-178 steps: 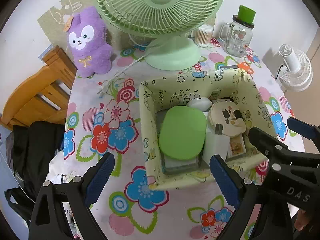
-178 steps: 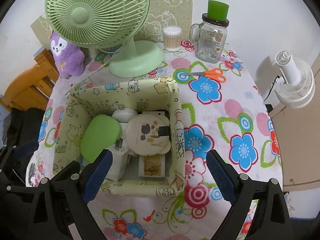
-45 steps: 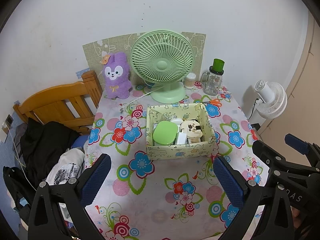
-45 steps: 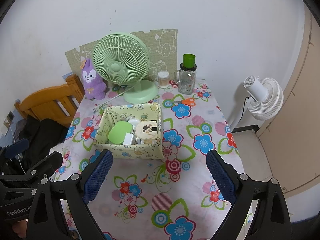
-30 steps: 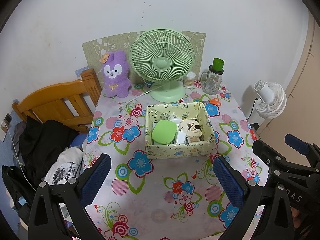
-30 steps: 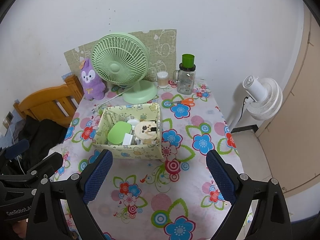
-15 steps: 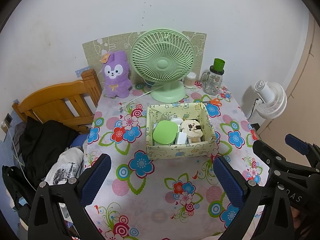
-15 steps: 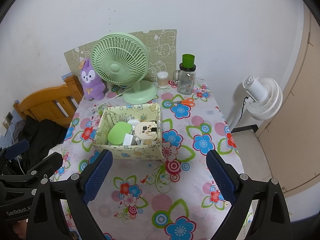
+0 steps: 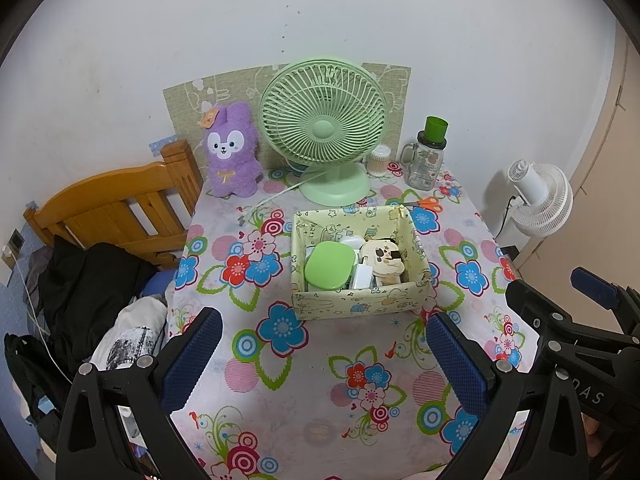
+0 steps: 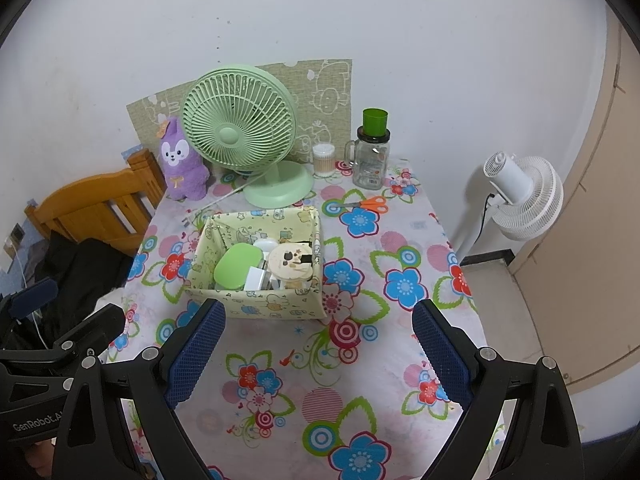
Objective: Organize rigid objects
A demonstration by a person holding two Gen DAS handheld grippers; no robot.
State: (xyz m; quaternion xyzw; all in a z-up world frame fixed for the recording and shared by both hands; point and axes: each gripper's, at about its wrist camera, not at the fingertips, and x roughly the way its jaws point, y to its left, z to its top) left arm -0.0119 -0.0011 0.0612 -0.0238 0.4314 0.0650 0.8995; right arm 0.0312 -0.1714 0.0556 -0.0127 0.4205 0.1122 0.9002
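Note:
A pale yellow-green patterned box (image 9: 352, 305) (image 10: 256, 304) stands mid-table on the floral cloth. Inside it lie a green rounded case (image 9: 329, 265) (image 10: 237, 265), a round cat-print item (image 9: 382, 257) (image 10: 291, 264), a white block (image 9: 362, 276) (image 10: 255, 279) and a white rounded item (image 9: 351, 241) (image 10: 266, 245). My left gripper (image 9: 324, 354) is open and empty, held high and back from the table's near edge. My right gripper (image 10: 318, 344) is open and empty too, well above and short of the box.
At the table's back stand a green desk fan (image 9: 323, 128) (image 10: 240, 128), a purple plush rabbit (image 9: 230, 152) (image 10: 180, 162), a glass jar with green lid (image 9: 428, 156) (image 10: 372, 152), a cotton-swab tub (image 10: 323, 158) and orange scissors (image 9: 424, 202) (image 10: 368, 203). A wooden chair (image 9: 112, 208) is left, a white floor fan (image 10: 520, 196) right.
Since about six seconds ago both grippers have pulled far back and up from the box. In the last second the views hold nearly still.

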